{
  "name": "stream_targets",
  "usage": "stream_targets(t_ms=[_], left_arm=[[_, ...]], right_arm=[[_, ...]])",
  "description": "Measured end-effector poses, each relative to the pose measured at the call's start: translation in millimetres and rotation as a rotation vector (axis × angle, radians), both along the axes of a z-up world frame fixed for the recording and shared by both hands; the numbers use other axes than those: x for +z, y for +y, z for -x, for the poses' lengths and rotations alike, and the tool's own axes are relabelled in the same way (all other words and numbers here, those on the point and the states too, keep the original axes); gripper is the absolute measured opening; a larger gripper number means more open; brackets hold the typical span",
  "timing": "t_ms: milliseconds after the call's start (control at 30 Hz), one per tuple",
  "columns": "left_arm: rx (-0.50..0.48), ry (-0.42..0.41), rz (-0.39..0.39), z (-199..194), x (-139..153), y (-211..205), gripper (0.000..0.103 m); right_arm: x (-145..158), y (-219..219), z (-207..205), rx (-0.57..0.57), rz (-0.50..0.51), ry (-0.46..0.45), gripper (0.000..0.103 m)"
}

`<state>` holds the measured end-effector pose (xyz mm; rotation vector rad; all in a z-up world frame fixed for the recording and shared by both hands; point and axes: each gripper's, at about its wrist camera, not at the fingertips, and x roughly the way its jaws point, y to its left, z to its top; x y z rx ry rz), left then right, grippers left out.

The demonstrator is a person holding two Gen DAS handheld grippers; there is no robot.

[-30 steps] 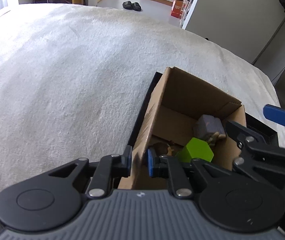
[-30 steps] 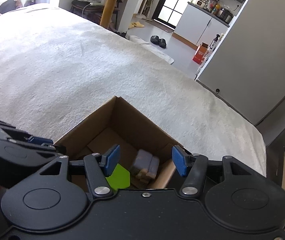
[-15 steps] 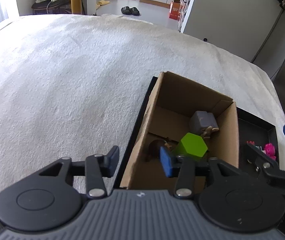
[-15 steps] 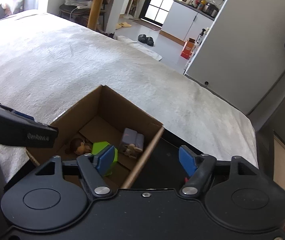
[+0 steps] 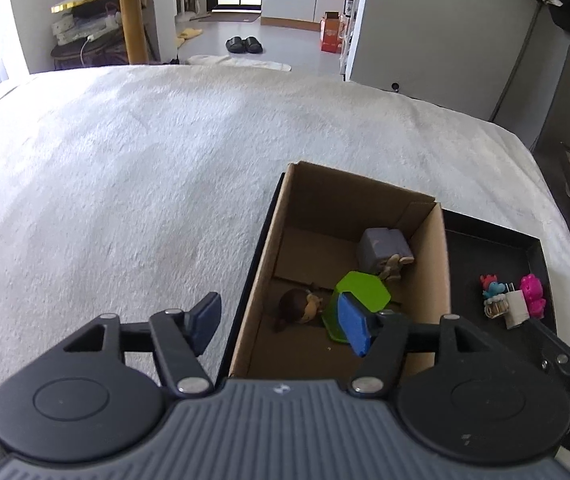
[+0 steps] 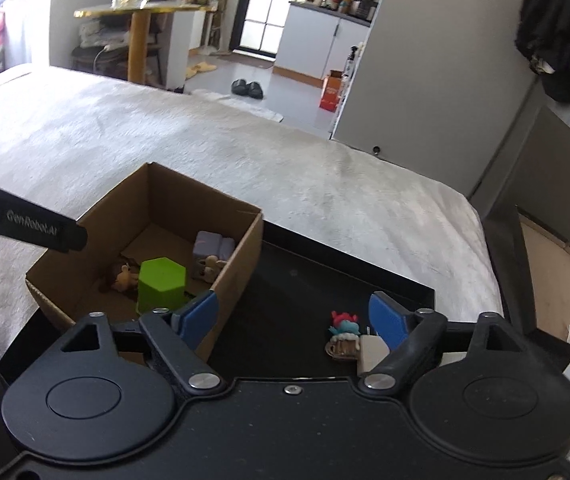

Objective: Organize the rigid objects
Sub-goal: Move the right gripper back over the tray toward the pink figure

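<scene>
An open cardboard box point(image 5: 433, 248) point(image 6: 241, 256) stands in a black tray point(image 5: 533, 248) point(image 6: 325, 276) on a white bed. In the box lie a green hexagonal block point(image 5: 359, 290) point(image 6: 161, 282), a grey cube toy point(image 5: 381, 242) point(image 6: 209, 246) and a brown figurine point(image 5: 299, 306) point(image 6: 121, 276). Small toys point(image 5: 493, 300) point(image 6: 345, 334), a pink one point(image 5: 533, 294) among them, sit in the tray right of the box. My left gripper point(image 5: 281, 320) is open and empty above the box's left wall. My right gripper point(image 6: 293, 320) is open and empty above the tray.
The white bed cover point(image 5: 125, 180) stretches left and behind. A grey wall panel point(image 6: 425, 80) and a dark board point(image 6: 557, 184) stand at the right. A gold table point(image 5: 133, 12) and slippers point(image 5: 243, 44) are on the floor beyond.
Both grippers have risen and pulled back from the box. The left gripper's jaws opened wide; the right gripper's opened further. The small toys in the tray came into view.
</scene>
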<state>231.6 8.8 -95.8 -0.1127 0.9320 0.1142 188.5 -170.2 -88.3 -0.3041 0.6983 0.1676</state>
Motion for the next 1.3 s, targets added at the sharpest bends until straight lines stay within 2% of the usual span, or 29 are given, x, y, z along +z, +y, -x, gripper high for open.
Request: stream_targets(t_ms=[333, 567, 733, 1033, 1067, 1167, 1300], left_arm=[[-0.030, -0.004, -0.050, 6, 5, -22, 0.066], [-0.081, 0.003, -0.112, 3, 2, -47, 0.070], [-0.103, 0.010, -0.148, -1, -3, -63, 0.071], [-0.100, 0.023, -0.177, -15, -11, -77, 0.071], [-0.099, 0.022, -0.187, -16, -11, -79, 0.071], [-0.108, 0.020, -0.221, -21, -14, -85, 0.071], [-0.130, 0.035, -0.241, -27, -18, -93, 0.071]], right_arm=[[-9, -29, 11, -0.030, -0.049, 0.000, 0.082], [-24, -48, 11, -0.054, -0.065, 0.019, 0.082], [-35, -63, 4, -0.075, -0.119, 0.039, 0.082], [-59, -90, -20, -0.139, -0.152, 0.021, 0.082], [-61, -92, -23, -0.140, -0.154, 0.016, 0.082], [-69, -99, -28, -0.146, -0.175, 0.001, 0.071], [-83, -114, -35, -0.203, -0.222, 0.012, 0.064]])
